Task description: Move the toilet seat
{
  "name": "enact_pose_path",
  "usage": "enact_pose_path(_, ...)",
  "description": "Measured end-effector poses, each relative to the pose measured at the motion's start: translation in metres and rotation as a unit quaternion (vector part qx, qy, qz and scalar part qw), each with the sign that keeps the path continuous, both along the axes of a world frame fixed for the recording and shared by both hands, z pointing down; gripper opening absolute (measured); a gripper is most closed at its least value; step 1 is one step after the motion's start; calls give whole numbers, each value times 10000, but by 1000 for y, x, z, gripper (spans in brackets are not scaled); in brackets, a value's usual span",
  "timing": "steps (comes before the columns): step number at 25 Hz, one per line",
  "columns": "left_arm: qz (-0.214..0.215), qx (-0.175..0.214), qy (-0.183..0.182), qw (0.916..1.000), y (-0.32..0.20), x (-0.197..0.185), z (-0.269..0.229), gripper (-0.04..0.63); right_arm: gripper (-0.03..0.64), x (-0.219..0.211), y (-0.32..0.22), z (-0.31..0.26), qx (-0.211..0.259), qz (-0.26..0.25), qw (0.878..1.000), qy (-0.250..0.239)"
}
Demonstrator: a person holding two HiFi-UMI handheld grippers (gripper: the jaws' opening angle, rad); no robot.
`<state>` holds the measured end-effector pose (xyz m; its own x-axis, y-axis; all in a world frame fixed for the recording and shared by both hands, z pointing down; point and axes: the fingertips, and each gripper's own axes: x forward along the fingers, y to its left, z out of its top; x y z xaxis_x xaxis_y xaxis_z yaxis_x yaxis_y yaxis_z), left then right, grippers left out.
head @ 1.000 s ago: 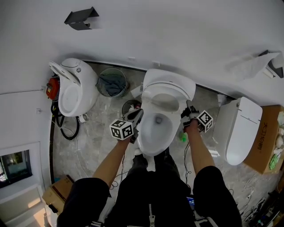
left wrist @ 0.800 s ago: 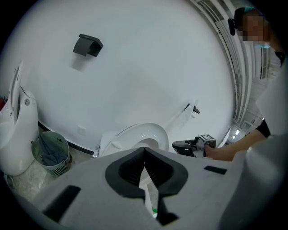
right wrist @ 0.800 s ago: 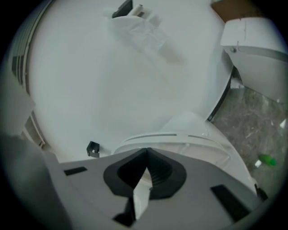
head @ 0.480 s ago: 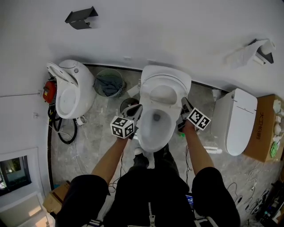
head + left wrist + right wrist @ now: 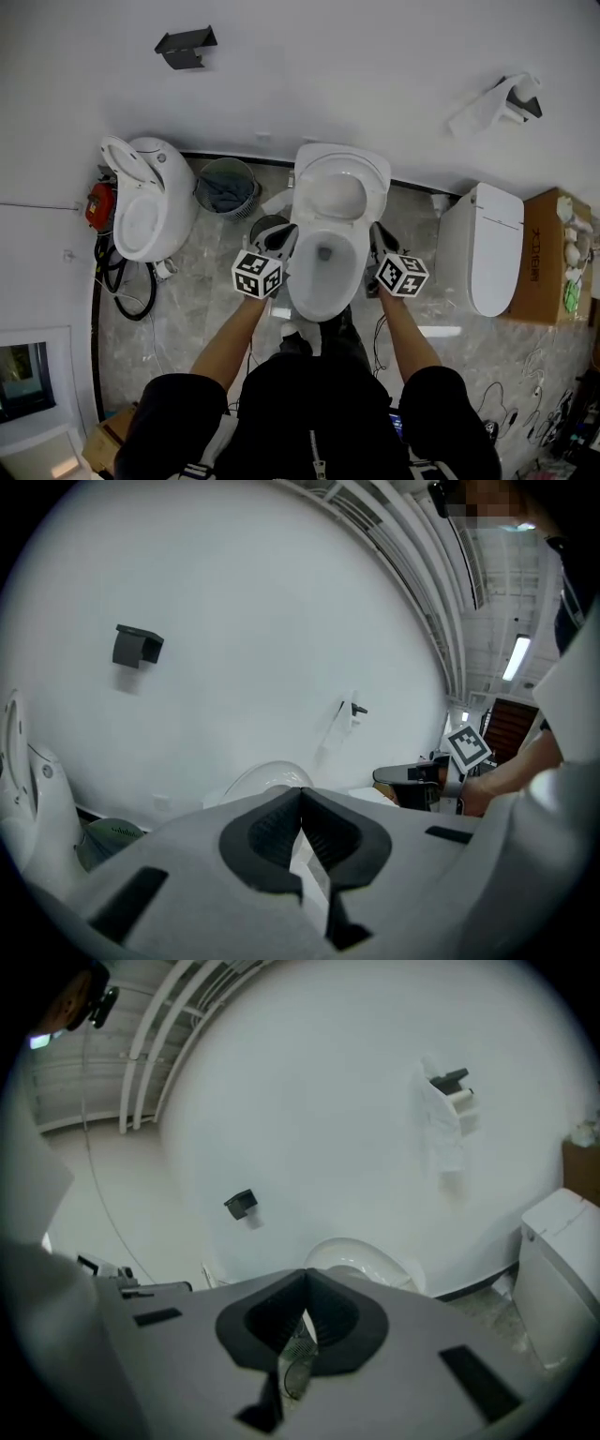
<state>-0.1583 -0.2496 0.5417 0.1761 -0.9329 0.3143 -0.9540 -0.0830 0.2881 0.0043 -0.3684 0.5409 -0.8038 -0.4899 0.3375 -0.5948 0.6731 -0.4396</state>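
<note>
The white toilet (image 5: 323, 258) stands in the middle of the head view, bowl uncovered. Its seat and lid (image 5: 339, 183) are raised at the back towards the wall. My left gripper (image 5: 292, 231) is beside the bowl's left rim, jaws shut with nothing between them. My right gripper (image 5: 374, 229) is beside the right rim, also shut and empty. The left gripper view shows the left gripper (image 5: 300, 790) with its tips together before the raised lid (image 5: 267, 775), and the right gripper (image 5: 417, 778) across from it. The right gripper view shows the right gripper (image 5: 305, 1275) shut below the lid (image 5: 361, 1258).
A second toilet (image 5: 150, 202) with its lid up stands at the left, a closed one (image 5: 487, 248) at the right. A bin with cloth (image 5: 225, 185) and a smaller bin (image 5: 265, 225) sit left of the bowl. A cardboard box (image 5: 548, 267) and floor cables (image 5: 122, 281) are nearby.
Both grippers have risen and drawn slightly back along the bowl's sides. The right one has rolled, turning its marker cube. The raised seat and lid now stand closer to the wall.
</note>
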Motion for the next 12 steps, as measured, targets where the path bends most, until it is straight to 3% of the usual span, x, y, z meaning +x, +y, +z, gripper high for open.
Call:
enact_pose_path(7, 152, 277, -310, 9990, 42, 17, -33, 0, 3, 16, 67, -45, 1147, -240, 9927, 288)
enact_pose_path(12, 296, 454, -543, 9971, 71, 28, -56, 0, 3, 30, 105, -64, 1530, -212, 9874, 338)
